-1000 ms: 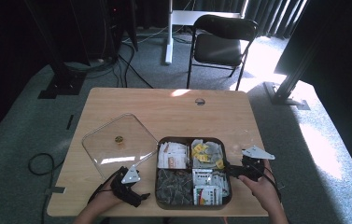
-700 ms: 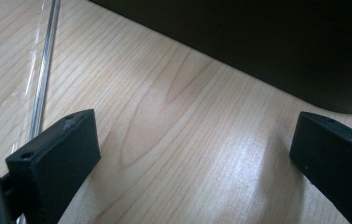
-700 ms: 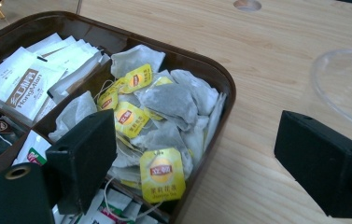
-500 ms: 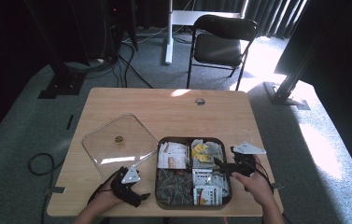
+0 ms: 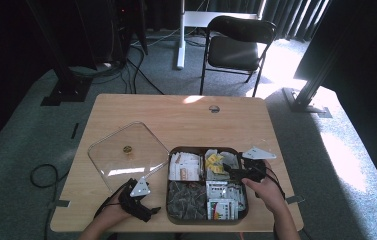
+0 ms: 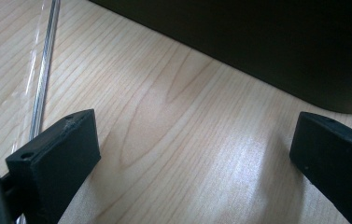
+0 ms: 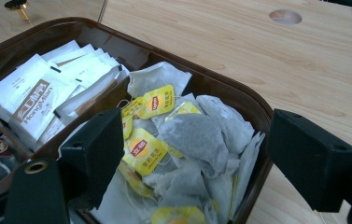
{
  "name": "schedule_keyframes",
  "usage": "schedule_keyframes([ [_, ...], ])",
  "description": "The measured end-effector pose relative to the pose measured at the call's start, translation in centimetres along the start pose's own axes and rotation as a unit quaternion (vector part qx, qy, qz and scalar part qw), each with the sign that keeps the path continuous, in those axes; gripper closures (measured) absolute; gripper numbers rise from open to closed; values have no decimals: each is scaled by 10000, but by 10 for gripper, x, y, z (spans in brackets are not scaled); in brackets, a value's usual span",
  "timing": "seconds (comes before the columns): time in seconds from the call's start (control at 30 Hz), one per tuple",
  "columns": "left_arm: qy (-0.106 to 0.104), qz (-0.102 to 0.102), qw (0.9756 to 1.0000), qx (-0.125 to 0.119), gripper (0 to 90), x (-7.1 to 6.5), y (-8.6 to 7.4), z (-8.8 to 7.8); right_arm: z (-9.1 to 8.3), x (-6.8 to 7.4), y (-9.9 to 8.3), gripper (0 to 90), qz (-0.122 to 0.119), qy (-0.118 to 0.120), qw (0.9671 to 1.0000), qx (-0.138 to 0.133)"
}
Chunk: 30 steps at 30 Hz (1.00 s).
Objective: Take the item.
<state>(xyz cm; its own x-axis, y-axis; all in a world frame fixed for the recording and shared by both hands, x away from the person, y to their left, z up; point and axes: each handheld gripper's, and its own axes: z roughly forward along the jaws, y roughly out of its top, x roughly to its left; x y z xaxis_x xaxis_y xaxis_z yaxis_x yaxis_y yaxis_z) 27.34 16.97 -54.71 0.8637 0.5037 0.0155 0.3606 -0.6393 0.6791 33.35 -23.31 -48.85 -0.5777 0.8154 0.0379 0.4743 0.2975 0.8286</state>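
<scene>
The tray (image 5: 172, 210) sits at the table's (image 5: 176, 112) near edge with its clear lid (image 5: 126, 155) laid aside to the left, so every compartment is reachable. The right gripper (image 5: 231, 173) hangs over the far-right compartment of tea bags (image 7: 187, 135), jaws released but just now narrowing, nothing pinched yet. The left gripper (image 5: 135, 197) waits beside the tray, jaws wide and empty.

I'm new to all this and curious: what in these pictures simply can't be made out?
- Tray, left gripper view: a dark wall, its contents hidden behind it.
- Tea bags, right gripper view: the near ones are covered by the right gripper.
- Sachets, high view: print too small to read.
- Dark packets, high view: too small and dim to identify.
- Clear lid, left gripper view: cut off by the edge.
</scene>
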Motion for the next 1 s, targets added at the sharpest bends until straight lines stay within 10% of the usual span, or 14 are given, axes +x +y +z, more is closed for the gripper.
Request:
schedule_keyframes([
  [0.67,0,1,10000,2,16,0,0,0,24,-2,-4,447,-192,-156,9984,500],
  [1.0,0,1,10000,3,16,0,0,0,24,-4,-1,754,-313,-158,9975,616],
])
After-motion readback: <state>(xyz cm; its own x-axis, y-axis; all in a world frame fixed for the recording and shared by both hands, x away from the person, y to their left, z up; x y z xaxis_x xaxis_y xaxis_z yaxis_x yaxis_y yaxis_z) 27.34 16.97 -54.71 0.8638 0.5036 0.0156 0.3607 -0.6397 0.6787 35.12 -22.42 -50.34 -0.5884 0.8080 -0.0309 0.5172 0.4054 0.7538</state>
